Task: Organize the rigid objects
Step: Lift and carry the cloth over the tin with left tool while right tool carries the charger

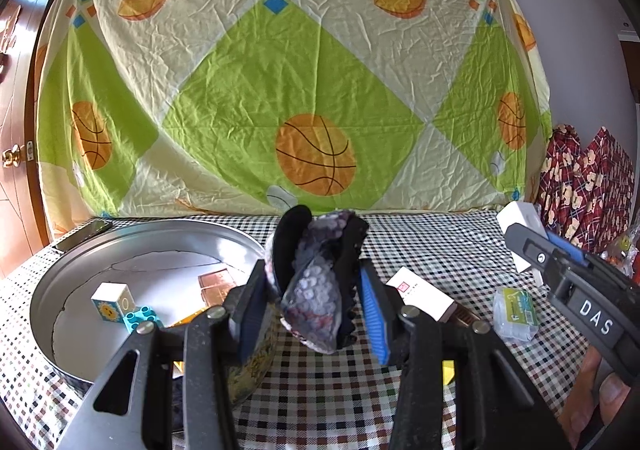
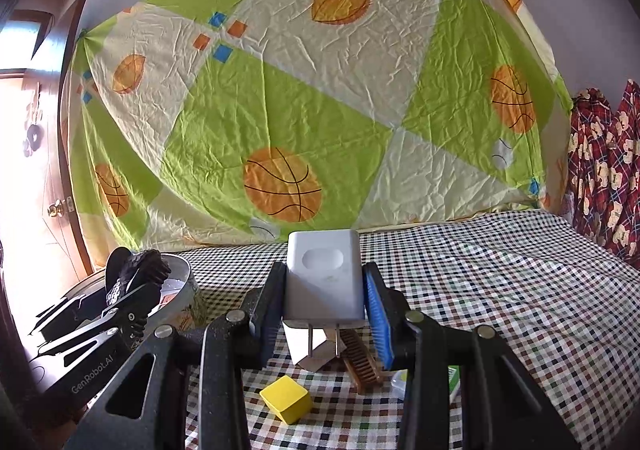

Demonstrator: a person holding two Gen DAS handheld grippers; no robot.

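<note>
In the left wrist view, the left tongs (image 1: 316, 310) are sitting at lower centre, clenching a dark hair clip (image 1: 320, 282) with pale beaded trim that is standing upright between the pads, above the checkered tabletop (image 1: 440, 246). At the left of the frame a round metal tin (image 1: 80, 262) is resting on the tabletop, and inside it a white picture cube (image 1: 110, 302), a blue toy brick (image 1: 140, 318) just beside the cube, and copper-coloured squares (image 1: 218, 284) are lying. To the right of the tongs a white flat box (image 1: 424, 294) and a small clear plastic case (image 1: 514, 314) are lying on the tabletop, and the right tongs (image 1: 532, 246) are reaching in from the right edge, gripping a white charger (image 1: 520, 221). A basketball-print sheet (image 1: 280, 69) is hanging behind. In the right wrist view, the right tongs (image 2: 326, 310) are grasping the white charger (image 2: 324, 278) at centre, its metal prongs pointing down, raised off the tabletop (image 2: 500, 270). Below it a yellow cube (image 2: 286, 398) and a brown wooden comb (image 2: 360, 360) are lying on the cloth. At lower left the left tongs (image 2: 128, 290) are holding the hair clip (image 2: 132, 270) by the rim of the tin (image 2: 184, 282).
</note>
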